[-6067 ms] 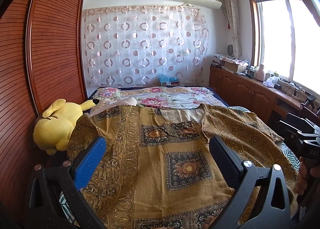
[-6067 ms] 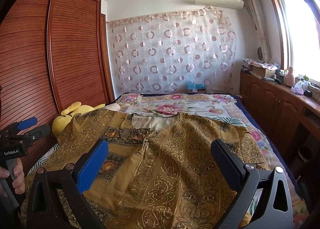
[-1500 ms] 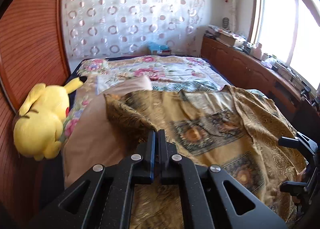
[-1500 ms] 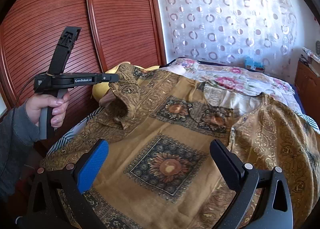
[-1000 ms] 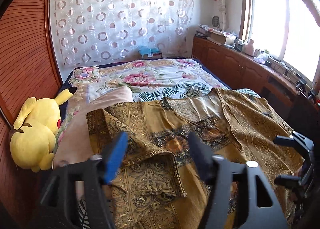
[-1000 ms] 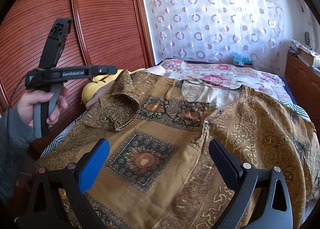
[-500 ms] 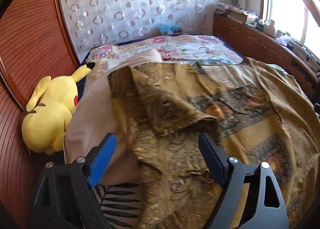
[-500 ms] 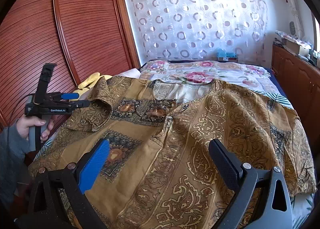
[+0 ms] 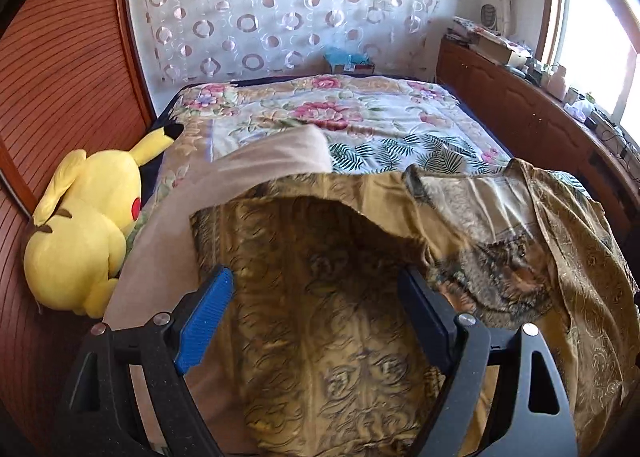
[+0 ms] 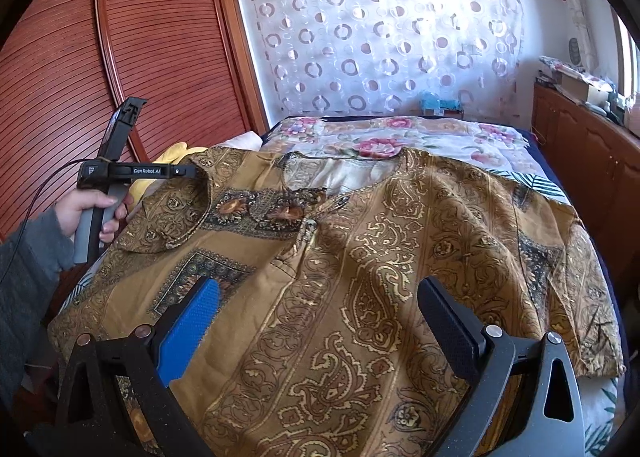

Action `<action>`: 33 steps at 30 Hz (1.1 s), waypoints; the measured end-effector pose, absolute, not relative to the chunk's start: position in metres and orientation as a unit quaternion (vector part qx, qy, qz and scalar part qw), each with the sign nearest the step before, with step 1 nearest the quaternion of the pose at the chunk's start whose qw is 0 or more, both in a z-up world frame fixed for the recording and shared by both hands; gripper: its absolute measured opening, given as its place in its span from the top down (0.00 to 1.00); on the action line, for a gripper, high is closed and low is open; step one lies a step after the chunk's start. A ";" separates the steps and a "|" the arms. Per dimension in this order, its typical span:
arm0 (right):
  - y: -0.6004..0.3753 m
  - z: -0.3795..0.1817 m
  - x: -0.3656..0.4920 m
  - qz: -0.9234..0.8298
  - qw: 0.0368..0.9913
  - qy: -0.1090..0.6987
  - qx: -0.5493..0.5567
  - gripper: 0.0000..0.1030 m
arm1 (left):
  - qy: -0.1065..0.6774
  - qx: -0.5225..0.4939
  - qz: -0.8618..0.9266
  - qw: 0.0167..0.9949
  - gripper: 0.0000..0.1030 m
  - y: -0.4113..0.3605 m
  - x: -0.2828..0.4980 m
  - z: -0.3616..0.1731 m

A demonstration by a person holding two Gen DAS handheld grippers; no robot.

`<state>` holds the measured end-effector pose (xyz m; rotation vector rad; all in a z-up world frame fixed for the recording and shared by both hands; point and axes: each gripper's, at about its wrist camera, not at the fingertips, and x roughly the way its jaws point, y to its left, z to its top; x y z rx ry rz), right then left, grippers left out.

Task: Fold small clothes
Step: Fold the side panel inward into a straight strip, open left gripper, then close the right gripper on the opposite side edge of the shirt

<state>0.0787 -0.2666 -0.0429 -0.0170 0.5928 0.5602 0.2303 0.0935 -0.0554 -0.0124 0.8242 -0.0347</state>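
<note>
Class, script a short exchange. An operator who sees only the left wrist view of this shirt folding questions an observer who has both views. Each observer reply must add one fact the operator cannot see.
Operator: My left gripper is open over the shirt. Is the right one gripping anything?
Observer: No. The right gripper is open, its fingers apart above the shirt's front, gripping nothing.
Operator: All I see is cloth close up. Where does the folded sleeve lie?
Observer: The folded sleeve lies on the shirt's front, to the left of the collar opening.
</note>
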 end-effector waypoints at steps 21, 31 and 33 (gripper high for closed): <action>-0.365 -0.018 0.054 0.143 0.947 0.284 -0.046 0.16 | 0.392 0.012 -0.108 0.913 0.18 0.025 0.155 -0.066; -0.403 -0.028 0.064 0.091 0.932 0.351 -0.029 0.29 | 0.426 0.046 -0.117 0.896 0.18 0.001 0.147 -0.094; -0.406 -0.030 0.064 0.092 0.927 0.364 -0.026 0.29 | 0.429 0.051 -0.115 0.895 0.18 -0.001 0.147 -0.096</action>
